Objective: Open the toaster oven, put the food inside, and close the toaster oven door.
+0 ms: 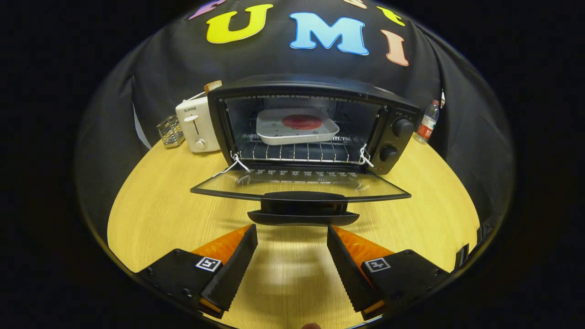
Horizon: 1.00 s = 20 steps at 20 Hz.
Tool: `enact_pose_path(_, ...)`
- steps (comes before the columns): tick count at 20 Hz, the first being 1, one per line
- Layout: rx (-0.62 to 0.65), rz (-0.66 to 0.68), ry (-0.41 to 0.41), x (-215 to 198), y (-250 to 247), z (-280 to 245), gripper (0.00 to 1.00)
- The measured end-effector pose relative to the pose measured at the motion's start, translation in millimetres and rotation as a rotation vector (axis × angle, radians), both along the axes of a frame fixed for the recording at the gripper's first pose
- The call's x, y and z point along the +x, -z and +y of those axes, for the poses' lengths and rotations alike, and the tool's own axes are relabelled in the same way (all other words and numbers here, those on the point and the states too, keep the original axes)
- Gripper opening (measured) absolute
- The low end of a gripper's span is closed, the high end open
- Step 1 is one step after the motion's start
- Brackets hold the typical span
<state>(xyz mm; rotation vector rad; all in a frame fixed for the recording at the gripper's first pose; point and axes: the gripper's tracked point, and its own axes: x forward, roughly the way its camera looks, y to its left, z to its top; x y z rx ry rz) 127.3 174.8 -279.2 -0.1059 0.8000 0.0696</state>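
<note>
A black toaster oven [315, 91] stands on the wooden table [155, 210] with its glass door [299, 185] folded down flat toward me. Inside, a white tray [297, 132] rests on the wire rack and carries a round red piece of food [301, 121]. The door's black handle [302, 211] lies just ahead of my fingertips. My gripper [292, 233] is open, its two fingers spread apart just short of the handle, with only bare tabletop between them.
A white pop-up toaster [196, 125] stands left of the oven, with a small wire holder [170, 131] beside it. A plastic water bottle [427, 122] stands to the oven's right. The oven's two knobs [402, 127] face me on its right panel.
</note>
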Motion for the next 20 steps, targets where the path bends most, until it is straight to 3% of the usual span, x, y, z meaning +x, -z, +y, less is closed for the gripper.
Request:
enact_pose_path(11,-0.028,-0.249,-0.061,39.9,-75.9,0.7,0.98)
enact_pose_path(17,-0.012,-0.394,-0.125,26.4,-128.5,4.7,0.98)
enact_pose_path(20,-0.013,-0.479,-0.119,9.2,-161.6,-10.7,0.98)
